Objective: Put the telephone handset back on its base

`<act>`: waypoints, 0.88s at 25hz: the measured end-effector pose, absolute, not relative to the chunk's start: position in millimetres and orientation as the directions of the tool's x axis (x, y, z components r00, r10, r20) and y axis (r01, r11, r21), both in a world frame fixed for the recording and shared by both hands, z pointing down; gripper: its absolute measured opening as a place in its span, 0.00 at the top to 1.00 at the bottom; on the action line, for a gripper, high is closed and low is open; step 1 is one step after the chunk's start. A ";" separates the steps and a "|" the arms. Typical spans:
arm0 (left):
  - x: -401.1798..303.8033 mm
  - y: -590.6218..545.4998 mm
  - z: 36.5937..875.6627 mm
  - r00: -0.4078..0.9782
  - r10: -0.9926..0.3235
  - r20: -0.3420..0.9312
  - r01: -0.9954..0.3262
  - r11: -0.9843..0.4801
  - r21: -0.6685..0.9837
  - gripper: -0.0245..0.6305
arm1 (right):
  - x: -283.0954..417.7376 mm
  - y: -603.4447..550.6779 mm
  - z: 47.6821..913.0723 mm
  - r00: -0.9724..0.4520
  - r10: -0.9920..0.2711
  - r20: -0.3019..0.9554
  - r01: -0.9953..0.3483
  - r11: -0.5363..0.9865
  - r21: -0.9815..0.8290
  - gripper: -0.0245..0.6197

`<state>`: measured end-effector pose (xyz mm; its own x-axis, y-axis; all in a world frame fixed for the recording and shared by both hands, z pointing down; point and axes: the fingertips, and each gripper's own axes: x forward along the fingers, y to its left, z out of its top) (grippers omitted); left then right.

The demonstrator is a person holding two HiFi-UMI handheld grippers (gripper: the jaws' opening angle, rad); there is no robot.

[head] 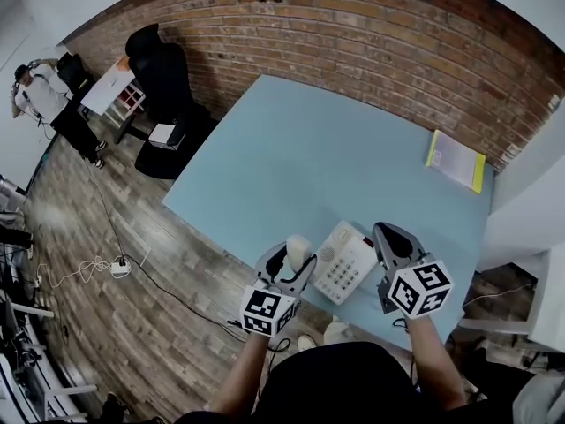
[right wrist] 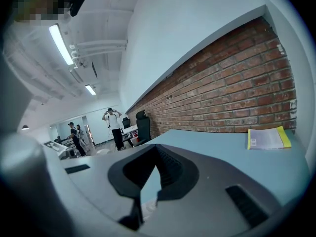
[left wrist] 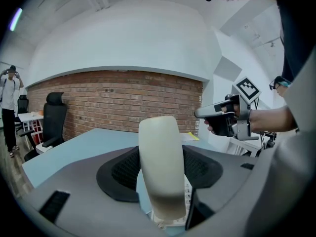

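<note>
Holds handset (left wrist: 160, 162) upright in left gripper (head: 293, 263), right gripper (head: 395, 237) clenched empty, and risks mis-seating it, tilted, on base (head: 344, 261) at counter's (head: 291, 148) near edge.

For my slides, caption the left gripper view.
Left gripper grips the cream handset upright, telephone base peeking behind it, right gripper held alongside.
</note>
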<state>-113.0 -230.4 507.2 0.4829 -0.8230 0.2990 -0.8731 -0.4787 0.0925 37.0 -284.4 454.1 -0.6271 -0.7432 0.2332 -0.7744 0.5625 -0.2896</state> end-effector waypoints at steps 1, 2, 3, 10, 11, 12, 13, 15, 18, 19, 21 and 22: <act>-111.3 -232.4 510.0 0.483 -0.821 0.304 -0.873 -0.479 0.092 0.57 | 39.7 -287.1 455.0 -0.623 -0.746 0.235 -0.777 0.558 -0.292 0.94; -109.6 -234.3 512.9 0.483 -0.819 0.309 -0.873 -0.480 0.089 0.57 | 42.0 -289.6 455.9 -0.621 -0.747 0.237 -0.779 0.554 -0.294 0.94; -107.9 -235.9 515.8 0.483 -0.817 0.314 -0.872 -0.482 0.085 0.57 | 43.9 -291.8 456.9 -0.620 -0.747 0.239 -0.780 0.553 -0.294 0.94; -97.3 -246.3 534.3 0.483 -0.798 0.361 -0.866 -0.496 0.064 0.57 | 56.1 -305.8 465.7 -0.614 -0.747 0.253 -0.784 0.539 -0.309 0.94; -96.4 -248.0 535.7 0.483 -0.796 0.366 -0.866 -0.496 0.064 0.57 | 57.1 -307.6 466.5 -0.615 -0.746 0.255 -0.783 0.539 -0.311 0.94; -95.5 -249.8 537.0 0.482 -0.794 0.370 -0.866 -0.496 0.064 0.57 | 58.1 -309.4 467.0 -0.615 -0.745 0.257 -0.783 0.538 -0.313 0.94; -94.5 -251.6 538.4 0.482 -0.792 0.375 -0.866 -0.497 0.062 0.57 | 59.0 -311.2 467.6 -0.615 -0.745 0.259 -0.782 0.537 -0.315 0.94; -91.8 -254.6 542.3 0.481 -0.787 0.387 -0.863 -0.502 0.054 0.57 | 61.0 -314.5 469.6 -0.615 -0.744 0.262 -0.783 0.535 -0.319 0.94; -87.7 -258.1 548.9 0.485 -0.779 0.399 -0.860 -0.508 0.054 0.57 | 64.0 -318.4 475.0 -0.613 -0.742 0.272 -0.784 0.530 -0.323 0.94; -86.8 -259.3 550.8 0.485 -0.777 0.401 -0.859 -0.509 0.055 0.57 | 64.7 -319.6 476.9 -0.613 -0.741 0.276 -0.785 0.528 -0.324 0.94; -85.4 -261.7 554.8 0.488 -0.773 0.406 -0.857 -0.512 0.055 0.57 | 65.8 -322.1 479.8 -0.612 -0.739 0.283 -0.786 0.526 -0.326 0.94; -84.7 -262.9 556.8 0.490 -0.770 0.409 -0.856 -0.514 0.056 0.57 | 66.3 -323.3 481.1 -0.611 -0.738 0.285 -0.786 0.524 -0.327 0.94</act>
<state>-84.7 -262.9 556.8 0.4896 -0.7702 0.4088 -0.8557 -0.5145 0.0556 66.3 -323.3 481.1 -0.6112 -0.7384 0.2851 -0.7861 0.5244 -0.3271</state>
